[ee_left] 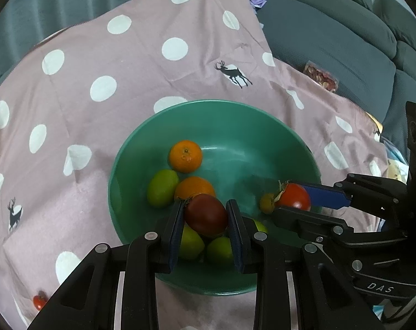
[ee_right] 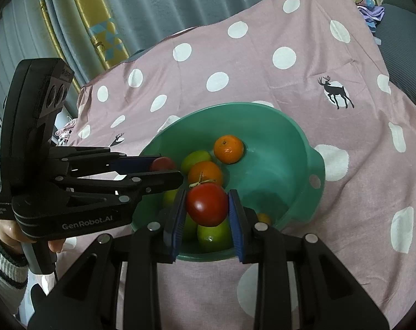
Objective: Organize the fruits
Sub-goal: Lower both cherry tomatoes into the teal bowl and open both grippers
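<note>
Fruits sit in the green bowl [ee_left: 263, 126] on the pink dotted cloth [ee_left: 97, 55]: two oranges [ee_left: 185, 156], some green fruits [ee_left: 162, 191] and a tiny yellow one [ee_left: 267, 203]. Above the bowl, the left gripper [ee_left: 205, 214] is clamped on a dark red tomato [ee_left: 206, 214]. The right gripper [ee_right: 207, 205] is clamped on a bright red tomato [ee_right: 207, 204] with a dry stem. One more small red tomato [ee_left: 40, 302] lies on the cloth, well away from the bowl.

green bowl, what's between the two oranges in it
Nothing: the far orange and near orange sit apart with bare bowl floor between, clearest in the right wrist view.
</note>
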Tool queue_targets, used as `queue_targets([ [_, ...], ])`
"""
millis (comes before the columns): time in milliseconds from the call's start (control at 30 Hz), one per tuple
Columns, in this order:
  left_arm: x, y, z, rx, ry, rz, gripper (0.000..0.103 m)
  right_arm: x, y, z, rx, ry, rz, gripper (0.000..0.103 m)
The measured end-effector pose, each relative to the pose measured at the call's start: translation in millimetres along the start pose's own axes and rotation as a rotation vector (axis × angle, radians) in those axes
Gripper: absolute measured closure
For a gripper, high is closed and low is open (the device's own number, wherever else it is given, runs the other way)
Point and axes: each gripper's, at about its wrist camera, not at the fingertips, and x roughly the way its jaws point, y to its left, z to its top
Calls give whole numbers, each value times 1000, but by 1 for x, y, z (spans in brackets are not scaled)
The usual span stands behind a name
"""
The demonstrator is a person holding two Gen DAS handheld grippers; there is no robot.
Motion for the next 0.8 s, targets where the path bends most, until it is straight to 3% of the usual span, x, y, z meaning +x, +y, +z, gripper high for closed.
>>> queue_targets([
  [800, 15, -1, 3, 14, 38, 16, 73, 10, -2, 3, -13, 31, -18, 72],
])
